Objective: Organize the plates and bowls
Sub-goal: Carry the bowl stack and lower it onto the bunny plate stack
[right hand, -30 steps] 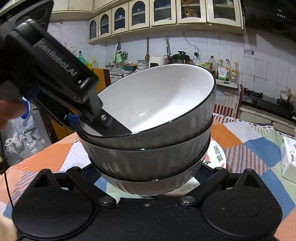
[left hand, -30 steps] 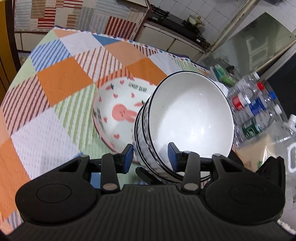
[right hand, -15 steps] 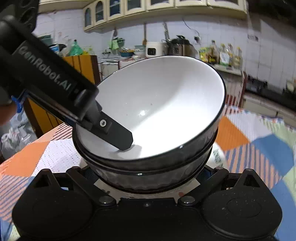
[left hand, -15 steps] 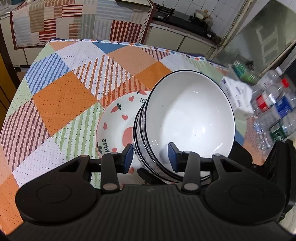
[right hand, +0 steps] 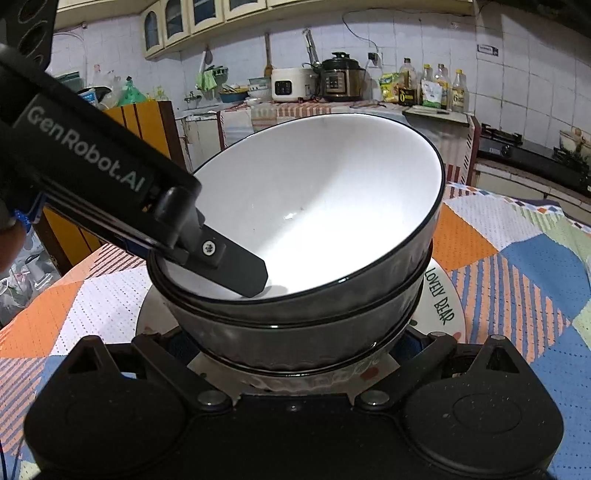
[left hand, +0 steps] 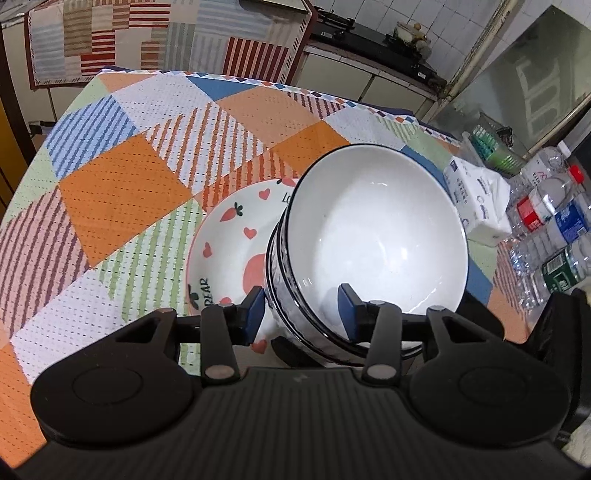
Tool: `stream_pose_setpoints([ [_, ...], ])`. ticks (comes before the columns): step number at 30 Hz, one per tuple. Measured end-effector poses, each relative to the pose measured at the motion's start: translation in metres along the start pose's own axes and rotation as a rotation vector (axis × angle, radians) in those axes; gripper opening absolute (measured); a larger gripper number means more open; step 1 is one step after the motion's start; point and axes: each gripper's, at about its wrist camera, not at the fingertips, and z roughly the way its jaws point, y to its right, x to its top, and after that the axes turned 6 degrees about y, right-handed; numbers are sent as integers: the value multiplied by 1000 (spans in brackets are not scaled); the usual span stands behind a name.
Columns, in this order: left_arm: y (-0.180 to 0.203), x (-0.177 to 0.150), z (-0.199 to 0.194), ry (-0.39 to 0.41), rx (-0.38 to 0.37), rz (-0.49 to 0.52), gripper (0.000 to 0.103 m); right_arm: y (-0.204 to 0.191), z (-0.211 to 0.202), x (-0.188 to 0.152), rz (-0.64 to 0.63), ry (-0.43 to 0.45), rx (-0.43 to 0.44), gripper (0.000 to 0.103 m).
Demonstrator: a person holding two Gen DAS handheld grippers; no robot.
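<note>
A stack of dark bowls (left hand: 373,236) with white insides and black rims stands tilted in a white plate (left hand: 229,236) printed with hearts, carrots and a pink bear. My left gripper (left hand: 301,310) straddles the stack's near rim, one pad inside the top bowl and one outside. Its jaws are opening, and the outer pad stands a sliver off the wall. From the right wrist, the stack (right hand: 314,206) fills the view above the plate (right hand: 443,299), and the left finger (right hand: 236,266) lies in the bowl. My right gripper (right hand: 295,354) clasps the stack's base, its pads hidden underneath.
The table (left hand: 122,192) wears a patchwork cloth of orange, blue and striped squares. A tissue pack (left hand: 476,199) lies at its right edge, with plastic bottles (left hand: 546,214) beyond. A counter with cookers (right hand: 340,79) and a stove (left hand: 369,33) line the walls.
Both grippers brought the bowl stack down and across onto the bear plate. The left jaws now stand slightly wider than before.
</note>
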Motion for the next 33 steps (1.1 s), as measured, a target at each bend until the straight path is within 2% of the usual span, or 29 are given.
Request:
stream_pose_setpoints([
  [8,3,1,6,-4,4,-17,44,-4,4,-2,-35,-16,-36,100],
  [15,0,-2,3,18,41,-56,56,-7,1,0,-33,-48,-52,100],
  [22,-2,-4,-20,77,42,-56,60,-11,-10,5,-24,-100,-83,100],
  [29,0,-8,-50,114,29,-45,64,-14,-32,6,10,-102,-93,100],
  [33,1,-14,-70,122,46,-25,65,-16,-54,7,10,-80,-95,100],
])
